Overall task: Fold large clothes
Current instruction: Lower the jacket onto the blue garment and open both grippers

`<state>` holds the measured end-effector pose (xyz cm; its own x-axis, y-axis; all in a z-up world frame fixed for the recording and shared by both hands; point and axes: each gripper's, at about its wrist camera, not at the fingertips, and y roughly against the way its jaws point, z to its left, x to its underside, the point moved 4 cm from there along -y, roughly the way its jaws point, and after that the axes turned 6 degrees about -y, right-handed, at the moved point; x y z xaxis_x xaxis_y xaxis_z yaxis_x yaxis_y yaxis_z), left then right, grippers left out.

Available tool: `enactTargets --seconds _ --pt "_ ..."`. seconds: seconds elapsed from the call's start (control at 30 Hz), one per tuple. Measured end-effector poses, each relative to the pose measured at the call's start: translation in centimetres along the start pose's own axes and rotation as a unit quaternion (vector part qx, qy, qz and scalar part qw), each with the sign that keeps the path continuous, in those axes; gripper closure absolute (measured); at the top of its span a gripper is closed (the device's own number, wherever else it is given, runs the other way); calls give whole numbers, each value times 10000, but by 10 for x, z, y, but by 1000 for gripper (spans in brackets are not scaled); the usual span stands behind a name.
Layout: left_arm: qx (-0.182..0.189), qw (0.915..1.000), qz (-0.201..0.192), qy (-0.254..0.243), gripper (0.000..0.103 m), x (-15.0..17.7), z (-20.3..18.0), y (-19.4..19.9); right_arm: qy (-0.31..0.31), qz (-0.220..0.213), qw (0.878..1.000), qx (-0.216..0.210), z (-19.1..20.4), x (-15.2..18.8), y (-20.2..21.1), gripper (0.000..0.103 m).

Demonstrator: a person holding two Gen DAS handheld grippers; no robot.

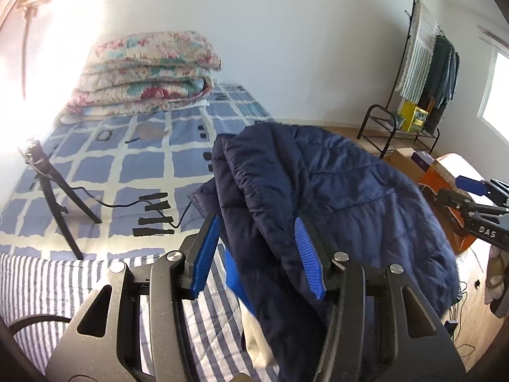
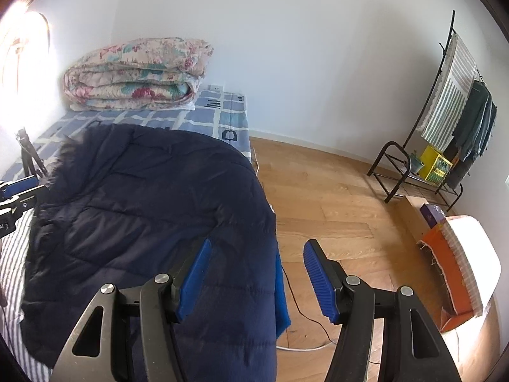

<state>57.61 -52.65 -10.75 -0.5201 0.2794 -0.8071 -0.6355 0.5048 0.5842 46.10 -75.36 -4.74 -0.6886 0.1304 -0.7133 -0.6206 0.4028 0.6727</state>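
Coat: a dark navy quilted coat lay on the bed, its near side hanging over the bed's edge toward the wooden floor.
Left gripper: the left gripper stood spread, a bunched fold of the coat between its blue pads but not pinched.
Right gripper: the right gripper was spread too, one pad over the coat's hanging edge, the other out over the floor; it held nothing.
Step in hand: judging by the pose, each gripper was lining up to take hold of the coat before a fold.
Doing it well: the padding looked thick and slippery, so a deep bite over a stitched seam would probably hold better than a nip at the loose shell; both grips should land level so the fold runs straight.
Risk: a tripod and its cable sat on the bed just beside the coat and could snag a swung sleeve.
Elsewhere: a folded floral quilt lay at the bed's far end, well apart.
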Motion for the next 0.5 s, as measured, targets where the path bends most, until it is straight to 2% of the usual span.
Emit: enactTargets --seconds 0.27,0.4,0.5 --pt "132 9992 -330 -199 52 16 -15 102 -124 -243 9995 -175 21 20 82 41" --pt "36 9979 -504 -403 52 30 -23 176 -148 -340 9990 -235 30 34 138 41" --pt "88 9973 -663 -307 52 41 -24 236 -203 -525 9981 -237 33 43 194 38"
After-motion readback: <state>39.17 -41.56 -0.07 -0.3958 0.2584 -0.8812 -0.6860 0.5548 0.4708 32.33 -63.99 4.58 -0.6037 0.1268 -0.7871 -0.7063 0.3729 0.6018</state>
